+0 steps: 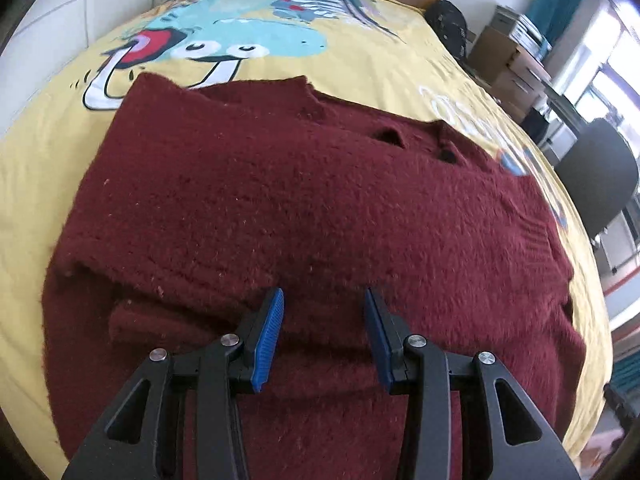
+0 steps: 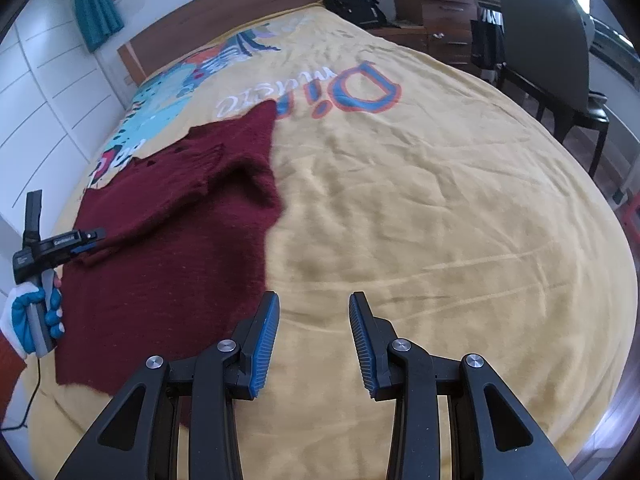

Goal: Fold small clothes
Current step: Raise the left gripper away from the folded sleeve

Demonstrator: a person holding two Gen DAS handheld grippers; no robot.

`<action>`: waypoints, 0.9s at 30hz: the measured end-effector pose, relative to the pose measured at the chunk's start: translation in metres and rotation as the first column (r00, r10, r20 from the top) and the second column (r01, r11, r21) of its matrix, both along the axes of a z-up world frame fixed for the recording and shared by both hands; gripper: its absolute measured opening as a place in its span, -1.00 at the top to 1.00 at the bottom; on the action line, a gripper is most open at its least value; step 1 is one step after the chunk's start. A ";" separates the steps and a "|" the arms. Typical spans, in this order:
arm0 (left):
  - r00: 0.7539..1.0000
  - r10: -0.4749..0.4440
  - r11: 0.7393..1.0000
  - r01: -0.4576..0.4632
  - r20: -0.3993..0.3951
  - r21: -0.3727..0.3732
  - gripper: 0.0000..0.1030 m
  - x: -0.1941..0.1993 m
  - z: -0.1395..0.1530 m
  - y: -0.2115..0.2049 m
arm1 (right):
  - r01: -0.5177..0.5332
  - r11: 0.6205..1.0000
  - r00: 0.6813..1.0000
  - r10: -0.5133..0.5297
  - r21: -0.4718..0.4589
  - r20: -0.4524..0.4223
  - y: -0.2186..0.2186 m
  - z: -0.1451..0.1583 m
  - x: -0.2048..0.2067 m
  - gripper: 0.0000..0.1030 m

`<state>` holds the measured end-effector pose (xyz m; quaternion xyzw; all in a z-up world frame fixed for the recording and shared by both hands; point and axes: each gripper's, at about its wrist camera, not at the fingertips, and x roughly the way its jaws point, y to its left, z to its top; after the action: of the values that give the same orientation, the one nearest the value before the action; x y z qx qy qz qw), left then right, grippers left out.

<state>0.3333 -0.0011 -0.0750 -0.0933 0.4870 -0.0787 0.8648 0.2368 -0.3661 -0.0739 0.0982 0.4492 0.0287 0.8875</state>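
Observation:
A dark red knitted sweater (image 1: pixel 300 200) lies spread on a yellow printed blanket (image 1: pixel 380 60), with one sleeve folded in over its body at the left. My left gripper (image 1: pixel 323 294) hovers just above the sweater's lower part, open, with only the knit beneath its blue pads. In the right wrist view the sweater (image 2: pixel 172 240) covers the bed's left side, and the left gripper (image 2: pixel 90 242) sits at its left edge by the folded sleeve, held by a gloved hand (image 2: pixel 36 308). My right gripper (image 2: pixel 314 298) is open over bare blanket (image 2: pixel 440 200), just right of the sweater's edge.
A wooden headboard (image 2: pixel 224 16) stands at the far end, and white cupboard doors (image 2: pixel 48 92) run along the left. A black backpack (image 2: pixel 352 0), wooden drawers (image 2: pixel 444 4) and a dark chair (image 2: pixel 540 40) stand beyond the bed's right side. A cable (image 2: pixel 32 396) hangs from the left gripper.

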 end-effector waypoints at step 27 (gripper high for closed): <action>0.988 0.099 0.994 -0.103 0.119 0.031 -0.17 -0.170 0.107 0.110 | -0.103 0.995 0.984 0.104 -0.017 0.145 0.056 0.075 -0.074 0.25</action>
<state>0.1629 0.1086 0.0321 -0.0970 0.4315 -0.0312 0.8964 0.1626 -0.3103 0.0011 0.0682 0.3879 0.0796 0.9157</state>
